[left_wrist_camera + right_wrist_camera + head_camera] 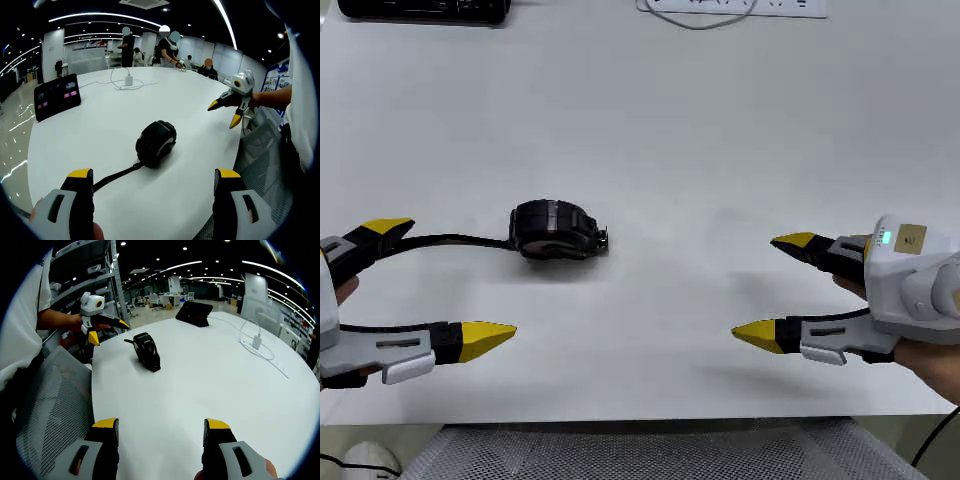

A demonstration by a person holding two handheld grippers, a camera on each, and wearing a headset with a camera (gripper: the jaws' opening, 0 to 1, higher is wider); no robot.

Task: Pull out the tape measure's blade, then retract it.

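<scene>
A white table (pixel 720 120) stood in an open office (pixel 165 295). The tape measure (pixel 555 230) lay crosswise, hook (pixel 603 240) toward the right gripper (pixel 755 287); it and the left gripper (pixel 455 280) gaped empty.

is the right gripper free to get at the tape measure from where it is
Likely yes: the right gripper is open, and bare table lies between it and the tape measure, with nothing in the way.
</scene>
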